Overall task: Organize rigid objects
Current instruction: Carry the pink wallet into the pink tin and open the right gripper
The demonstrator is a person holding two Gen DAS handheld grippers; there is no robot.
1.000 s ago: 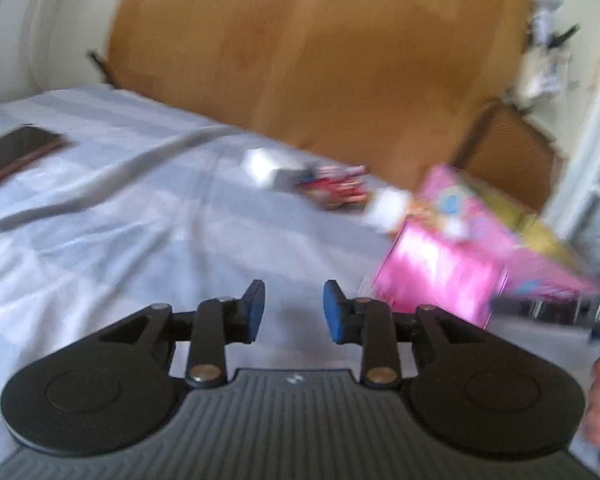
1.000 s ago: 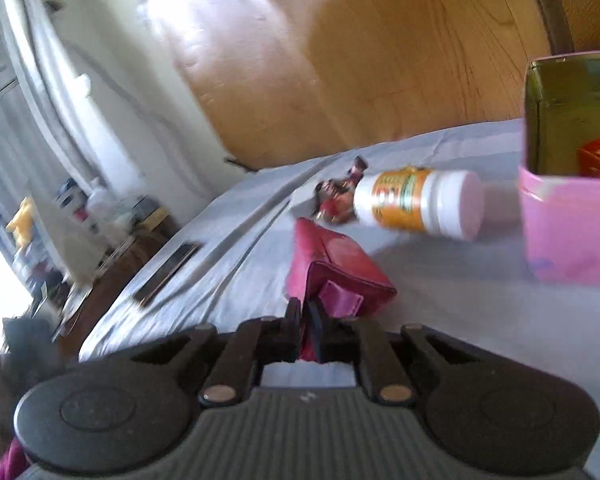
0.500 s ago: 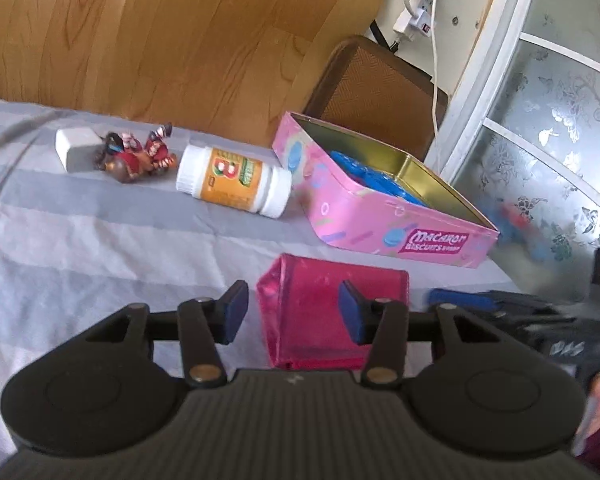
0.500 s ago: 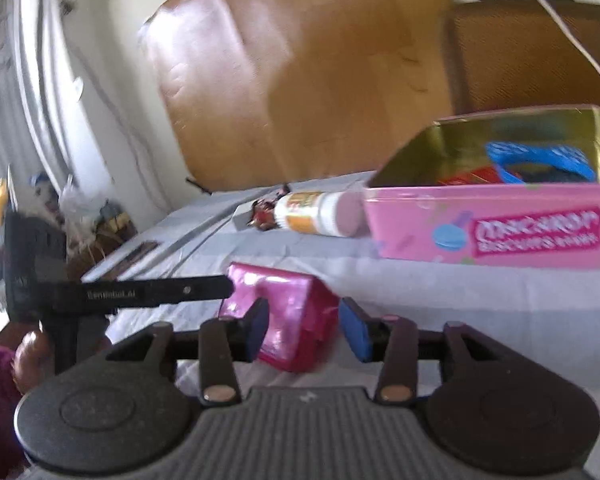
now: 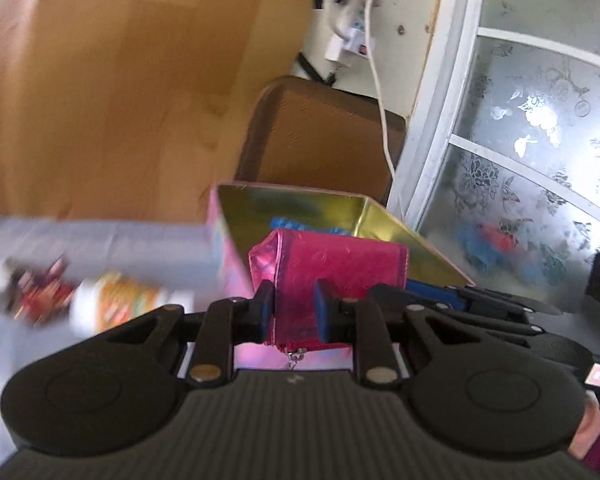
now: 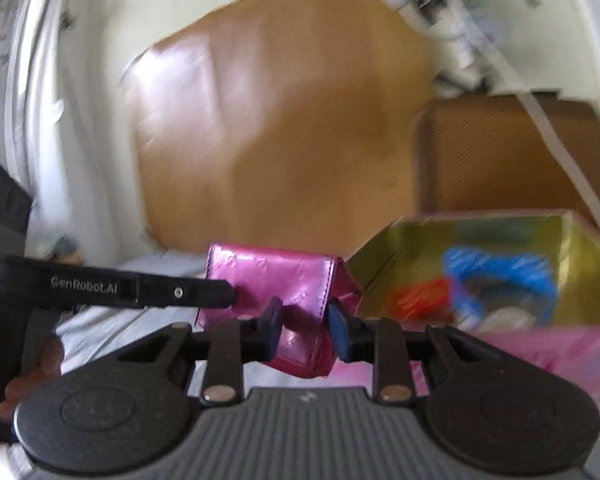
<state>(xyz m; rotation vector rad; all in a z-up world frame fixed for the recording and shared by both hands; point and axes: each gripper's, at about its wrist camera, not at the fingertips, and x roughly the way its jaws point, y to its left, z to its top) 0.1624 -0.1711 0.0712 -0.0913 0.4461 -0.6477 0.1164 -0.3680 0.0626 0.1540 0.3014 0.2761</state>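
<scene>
A glossy magenta wallet with an embossed pattern (image 5: 332,268) sits at the centre of both wrist views, lifted off the bed and pinched from two sides. In the left wrist view the left gripper (image 5: 294,312) has just been closing, and its blue pads now press on the wallet's lower edge, where a small metal zip pull hangs down. In the right wrist view the right gripper (image 6: 304,330) has likewise been closing, and its pads clamp the wallet's (image 6: 276,276) folded corner, while one black finger of the left gripper (image 6: 140,292) reaches in from the left edge to touch the wallet's side. Just behind the wallet stands an open pink biscuit tin with a gold interior (image 5: 396,224), holding a blue item and a red one, both blurred. At the lower left of the left wrist view, on the grey striped bedsheet (image 5: 100,240), lie a white bottle with an orange label (image 5: 120,304) and a small red figurine (image 5: 44,288), smeared by motion. A wooden board (image 6: 280,120) fills the upper centre of the right wrist view.
</scene>
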